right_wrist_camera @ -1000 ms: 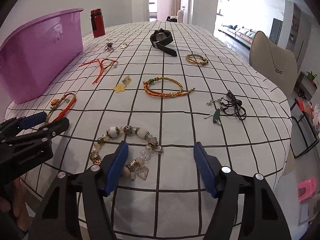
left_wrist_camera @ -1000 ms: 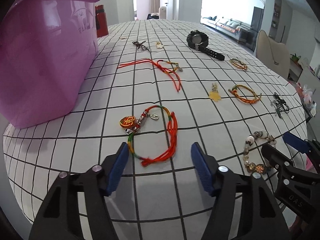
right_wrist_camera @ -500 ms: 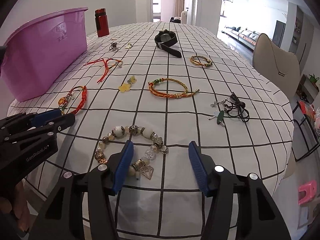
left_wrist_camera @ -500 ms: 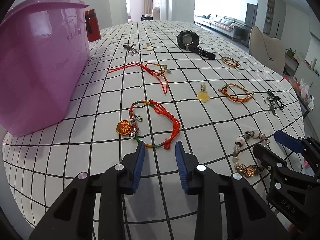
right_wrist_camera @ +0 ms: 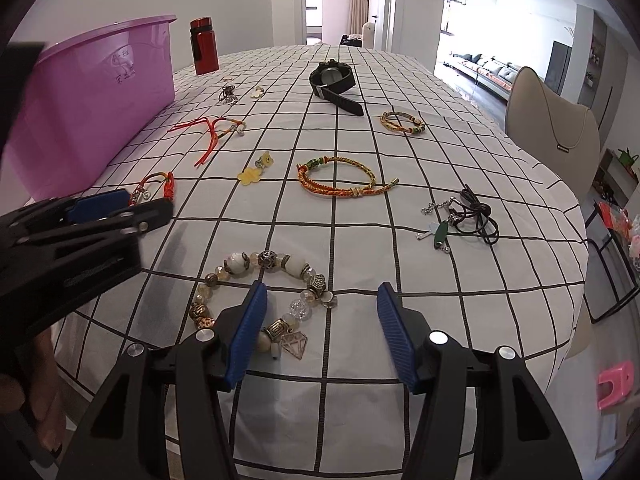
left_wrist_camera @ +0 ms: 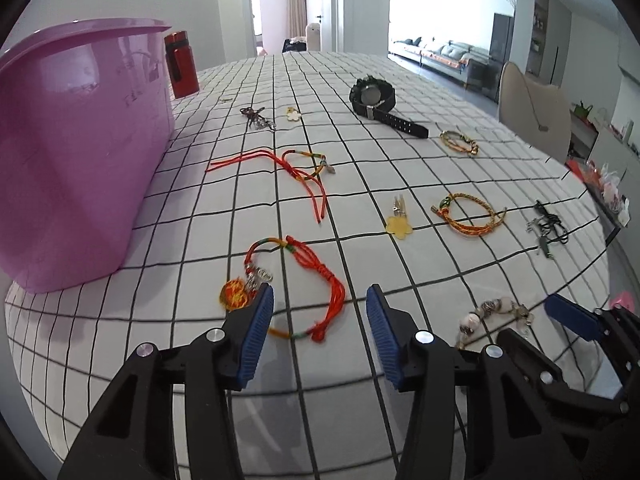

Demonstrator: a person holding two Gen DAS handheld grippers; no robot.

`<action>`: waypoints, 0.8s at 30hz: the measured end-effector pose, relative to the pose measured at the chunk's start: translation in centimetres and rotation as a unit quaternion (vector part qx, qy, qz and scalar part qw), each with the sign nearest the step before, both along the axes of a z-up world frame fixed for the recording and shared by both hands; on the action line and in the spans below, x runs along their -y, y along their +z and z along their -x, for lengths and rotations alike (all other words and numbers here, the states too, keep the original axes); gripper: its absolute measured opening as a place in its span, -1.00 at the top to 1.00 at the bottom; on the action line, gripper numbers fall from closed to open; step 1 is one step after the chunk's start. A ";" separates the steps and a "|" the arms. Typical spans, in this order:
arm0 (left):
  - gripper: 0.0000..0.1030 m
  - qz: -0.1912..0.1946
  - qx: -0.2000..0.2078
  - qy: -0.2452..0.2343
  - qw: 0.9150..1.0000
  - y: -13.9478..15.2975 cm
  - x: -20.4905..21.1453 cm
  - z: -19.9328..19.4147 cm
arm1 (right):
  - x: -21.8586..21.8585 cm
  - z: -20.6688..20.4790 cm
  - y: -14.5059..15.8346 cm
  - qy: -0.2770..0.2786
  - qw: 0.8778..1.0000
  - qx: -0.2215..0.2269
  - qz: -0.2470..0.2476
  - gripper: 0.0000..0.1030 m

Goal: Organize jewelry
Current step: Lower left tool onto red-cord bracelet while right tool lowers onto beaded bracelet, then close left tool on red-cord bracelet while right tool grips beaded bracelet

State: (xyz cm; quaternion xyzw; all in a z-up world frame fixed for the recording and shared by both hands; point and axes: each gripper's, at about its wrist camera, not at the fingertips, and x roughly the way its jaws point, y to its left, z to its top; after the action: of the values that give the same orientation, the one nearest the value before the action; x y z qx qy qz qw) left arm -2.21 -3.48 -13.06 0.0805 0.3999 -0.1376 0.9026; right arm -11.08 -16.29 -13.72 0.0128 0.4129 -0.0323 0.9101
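The left gripper (left_wrist_camera: 320, 312) is opening its jaws over the red cord bracelet (left_wrist_camera: 296, 284), which is lying near the counter's (left_wrist_camera: 400, 184) near edge, unpinched. Only the right wrist view is showing the beaded bracelet (right_wrist_camera: 260, 292) whole, lying partly between the right gripper's (right_wrist_camera: 322, 312) spread jaws. The purple tub's (right_wrist_camera: 88, 96) writing is unreadable.

Purple tub (left_wrist_camera: 76, 160) (left-side obstacle)
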 end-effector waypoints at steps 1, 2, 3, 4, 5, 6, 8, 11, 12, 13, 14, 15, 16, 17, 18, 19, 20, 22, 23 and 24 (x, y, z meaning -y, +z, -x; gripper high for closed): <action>0.07 -0.006 -0.004 -0.001 1.000 -0.2 0.3 -0.2 | 0.0 0.0 0.0 0.000 1.000 0.000 0.000 -0.08; 0.07 -0.010 -0.014 -0.003 1.000 -0.5 0.5 -0.5 | 0.0 0.0 0.0 0.000 1.000 0.000 0.000 -0.08; 0.08 -0.011 -0.021 -0.006 1.000 -0.7 0.6 -0.7 | 0.0 0.0 0.0 0.000 1.000 0.000 0.000 -0.08; 0.11 -0.010 -0.019 -0.007 1.000 -0.7 0.6 -0.6 | 0.0 0.0 0.0 0.000 1.000 0.000 0.000 -0.08; 0.19 -0.006 -0.023 -0.010 1.000 -0.7 0.5 -0.6 | 0.0 0.0 0.0 0.000 1.000 0.000 0.000 -0.08; 0.30 -0.001 -0.025 -0.014 1.000 -0.7 0.4 -0.5 | 0.0 0.0 0.0 -0.001 1.000 0.000 -0.001 -0.08; 0.54 0.008 -0.029 -0.023 0.999 -0.6 0.4 -0.3 | 0.0 0.0 0.0 -0.001 1.000 0.000 -0.001 -0.08; 0.90 0.003 -0.025 -0.038 0.999 -0.6 0.8 0.6 | 0.0 0.0 0.0 0.000 1.000 0.000 -0.001 -0.07; 0.92 0.001 -0.023 -0.039 0.999 -0.6 0.8 0.8 | 0.0 0.0 0.0 0.002 1.000 0.000 -0.002 -0.03; 0.92 0.001 -0.022 -0.040 0.999 -0.6 0.8 1.0 | -0.1 0.0 0.0 0.004 1.000 0.000 -0.002 -0.01; 0.93 0.003 -0.023 -0.040 0.999 -0.6 0.7 1.0 | -0.1 0.0 0.1 0.005 1.000 0.000 -0.002 0.07; 0.93 0.007 -0.025 -0.039 0.999 -0.6 0.6 1.0 | -0.1 0.1 0.1 0.004 1.000 0.001 -0.003 0.16; 0.93 0.012 -0.027 -0.039 0.999 -0.6 0.5 1.1 | -0.1 0.1 0.1 0.003 1.000 0.001 -0.003 0.20; 0.93 0.012 -0.028 -0.040 0.999 -0.6 0.4 1.1 | 0.0 0.1 0.2 0.000 1.000 0.002 -0.004 0.29; 0.93 0.013 -0.027 -0.040 0.999 -0.6 0.4 1.2 | 0.1 0.2 0.2 -0.001 1.000 0.002 -0.004 0.43; 0.94 0.014 -0.028 -0.040 0.999 -0.7 0.4 1.1 | 0.2 0.2 0.2 -0.004 1.000 0.002 -0.002 0.51; 0.94 0.016 -0.029 -0.040 0.999 -0.7 0.3 1.2 | 0.4 0.2 0.3 -0.008 1.000 0.001 -0.001 0.68; 0.94 0.020 -0.030 -0.038 0.999 -0.6 0.2 1.4 | 0.8 0.3 0.3 -0.008 1.000 0.001 -0.009 0.75; 0.94 0.021 -0.031 -0.037 0.999 -0.6 0.1 1.4 | 1.0 0.4 0.3 -0.007 1.000 0.002 -0.012 0.76; 0.94 0.022 -0.032 -0.036 0.999 -0.6 0.1 1.5 | 1.0 0.5 0.3 -0.006 1.000 0.002 -0.011 0.76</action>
State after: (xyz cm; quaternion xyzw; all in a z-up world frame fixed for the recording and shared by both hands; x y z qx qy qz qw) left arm -3.68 -3.54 -13.67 0.0702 0.4223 -0.1811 0.8854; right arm -11.54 -17.28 -13.37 0.0253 0.4108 -0.0333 0.9107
